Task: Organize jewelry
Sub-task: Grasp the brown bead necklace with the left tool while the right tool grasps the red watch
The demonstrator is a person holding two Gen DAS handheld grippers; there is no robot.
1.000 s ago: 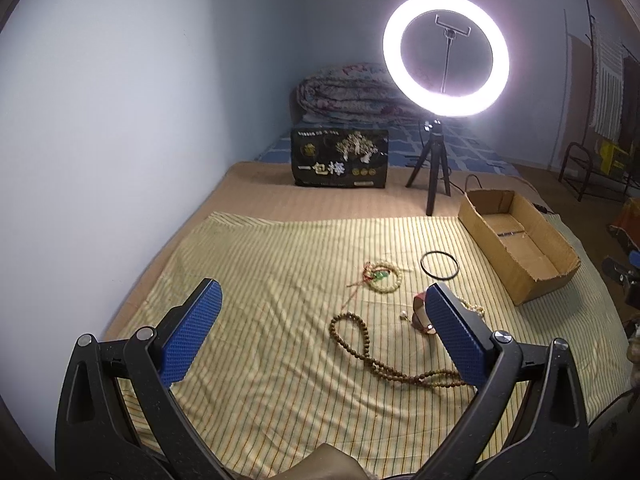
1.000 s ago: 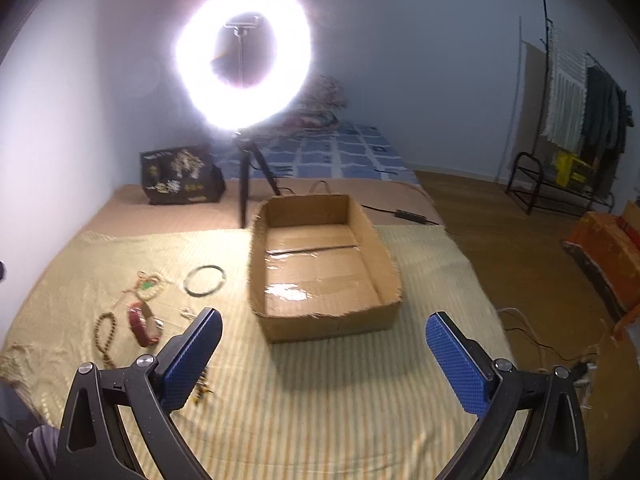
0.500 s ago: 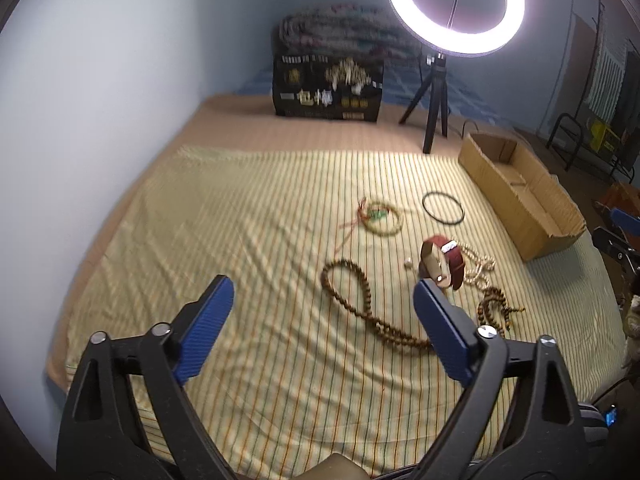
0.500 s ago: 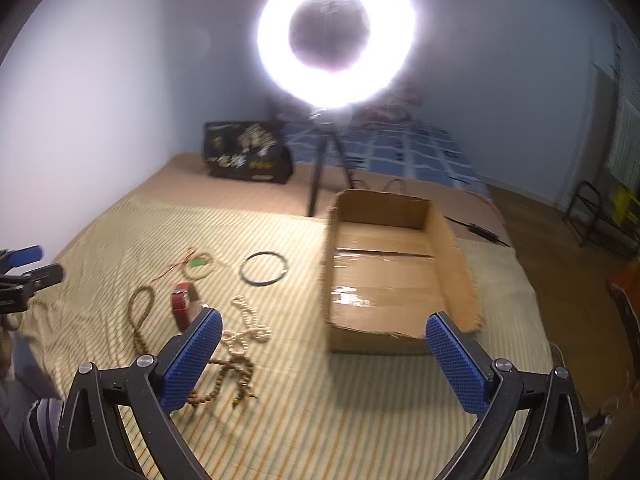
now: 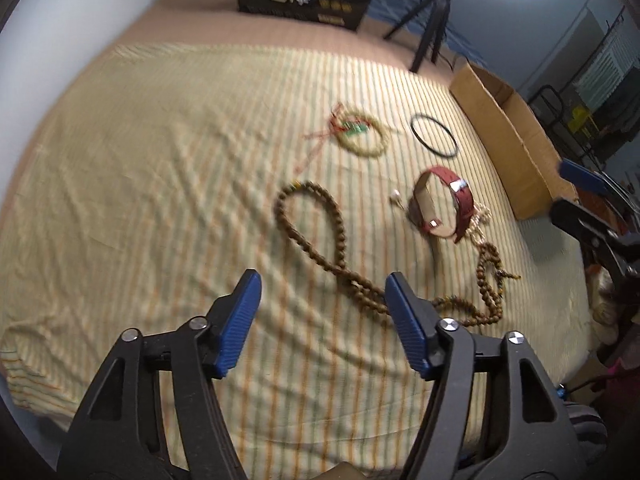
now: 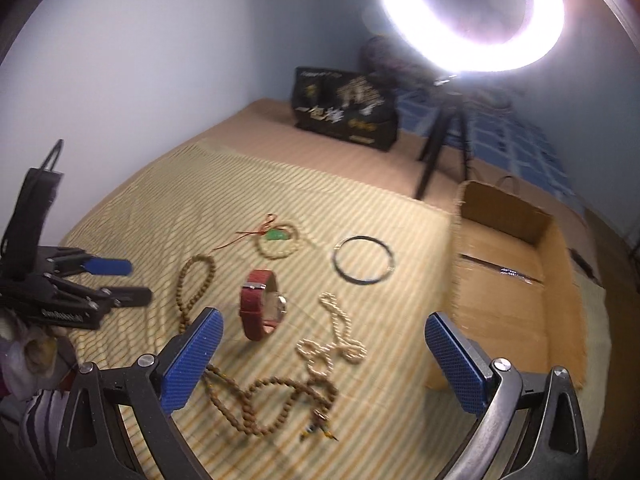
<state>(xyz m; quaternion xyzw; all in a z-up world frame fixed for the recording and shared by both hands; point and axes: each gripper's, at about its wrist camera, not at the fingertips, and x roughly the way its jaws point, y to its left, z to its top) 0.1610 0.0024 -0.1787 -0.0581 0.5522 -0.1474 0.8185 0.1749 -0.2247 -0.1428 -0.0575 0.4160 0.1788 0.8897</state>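
Jewelry lies on the striped yellow cloth (image 5: pixel 140 184). A long brown bead necklace (image 5: pixel 316 236) runs up from between my left gripper's fingers. A red-strap watch (image 5: pixel 444 208) stands on edge beside it, also in the right wrist view (image 6: pixel 260 304). A pale bead bracelet with a green charm (image 5: pixel 360 132), a black bangle (image 5: pixel 434 136) and a white pearl strand (image 6: pixel 336 340) lie near. My left gripper (image 5: pixel 322 300) is open and empty above the necklace's near end. My right gripper (image 6: pixel 320 344) is open and empty above the pearls.
An open cardboard box (image 6: pixel 516 280) stands at the cloth's right edge (image 5: pixel 508 128). A ring light on a tripod (image 6: pixel 452 136) and a black printed box (image 6: pixel 344 108) stand behind the cloth. A wall runs along the left. The left gripper shows in the right wrist view (image 6: pixel 100 280).
Both grippers have moved forward and tilted down toward the jewelry. The right gripper has swung left from the box to over the pearls and watch. The jewelry has not moved.
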